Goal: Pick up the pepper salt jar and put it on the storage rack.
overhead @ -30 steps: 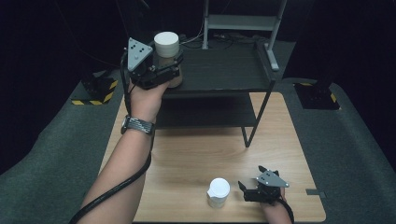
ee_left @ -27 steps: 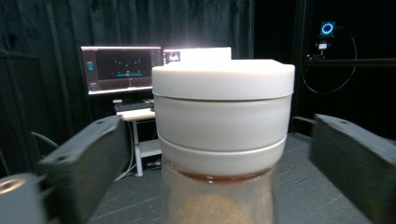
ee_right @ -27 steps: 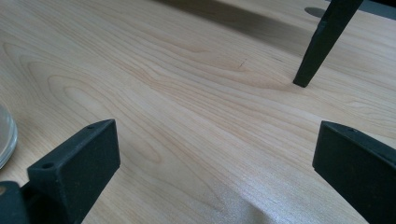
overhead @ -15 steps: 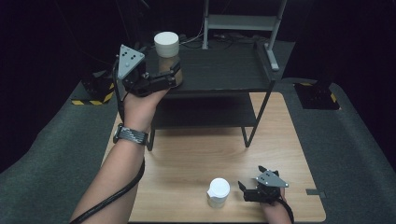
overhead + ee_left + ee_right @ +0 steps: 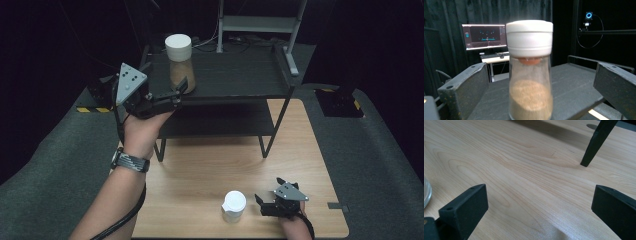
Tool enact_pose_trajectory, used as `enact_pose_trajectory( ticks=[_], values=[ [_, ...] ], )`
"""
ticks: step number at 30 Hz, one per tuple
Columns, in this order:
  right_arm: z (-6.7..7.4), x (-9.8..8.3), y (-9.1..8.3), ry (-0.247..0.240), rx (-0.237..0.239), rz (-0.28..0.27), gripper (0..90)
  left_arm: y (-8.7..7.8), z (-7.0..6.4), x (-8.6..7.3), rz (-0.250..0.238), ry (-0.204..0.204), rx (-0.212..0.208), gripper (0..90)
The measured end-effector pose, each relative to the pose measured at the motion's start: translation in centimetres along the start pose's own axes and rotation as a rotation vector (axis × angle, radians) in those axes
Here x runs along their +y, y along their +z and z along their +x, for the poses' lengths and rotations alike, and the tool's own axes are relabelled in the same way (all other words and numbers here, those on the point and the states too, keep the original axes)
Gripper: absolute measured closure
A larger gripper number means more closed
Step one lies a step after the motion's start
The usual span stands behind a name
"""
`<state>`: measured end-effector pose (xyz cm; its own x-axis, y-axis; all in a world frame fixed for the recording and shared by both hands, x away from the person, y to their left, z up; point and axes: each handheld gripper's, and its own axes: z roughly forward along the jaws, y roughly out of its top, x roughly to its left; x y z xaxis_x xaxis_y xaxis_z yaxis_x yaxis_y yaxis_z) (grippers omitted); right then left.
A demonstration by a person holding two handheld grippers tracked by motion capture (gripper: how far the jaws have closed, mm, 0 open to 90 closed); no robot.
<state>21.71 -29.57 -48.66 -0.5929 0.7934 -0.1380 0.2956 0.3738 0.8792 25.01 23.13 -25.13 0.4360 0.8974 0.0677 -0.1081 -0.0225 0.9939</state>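
Right gripper, lower right of the high view: rests on the wooden table, jaws spread, nothing between them. A small white-lidded jar stands just left of it, apart from the jaws.

Left gripper, upper left of the high view: jaws have just been opening and stand wide. The spice jar sits upright between them on the top of the black shelf, long axis vertical, white cap up, brown powder in the lower half. Neither pad presses the glass; gaps show on both sides in the left gripper view. Judgement: jar is released; the left hand is the nearer one, and a straight pull back clears it.

Far background: a lit monitor, dark curtains.
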Motion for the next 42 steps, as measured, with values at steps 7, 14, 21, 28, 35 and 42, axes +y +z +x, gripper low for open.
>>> enact_pose_trajectory(
  ticks=[7,14,21,28,35,42],
  values=[
    [0.0,0.0,0.0,0.000,0.000,0.002,0.0,-1.4,-0.3,-1.7,0.023,0.019,-0.009,0.4],
    [0.1,0.1,0.0,-0.003,0.000,0.003,0.0,-2.7,-0.4,-3.7,0.038,0.025,-0.023,0.5],
    [0.1,0.1,0.0,-0.007,-0.002,0.005,0.0,-3.9,-0.5,-5.4,0.050,0.028,-0.037,0.4],
    [0.2,0.1,0.0,-0.009,-0.003,0.005,0.0,-5.1,-1.0,-7.6,0.073,0.039,-0.056,0.5],
    [0.2,0.1,0.1,-0.012,-0.003,0.006,0.0,-6.2,-1.5,-9.9,0.094,0.034,-0.063,0.5],
    [0.3,0.2,0.1,-0.014,-0.004,0.009,0.0,-7.3,-2.1,-12.6,0.129,0.031,-0.074,0.5]
  ],
)
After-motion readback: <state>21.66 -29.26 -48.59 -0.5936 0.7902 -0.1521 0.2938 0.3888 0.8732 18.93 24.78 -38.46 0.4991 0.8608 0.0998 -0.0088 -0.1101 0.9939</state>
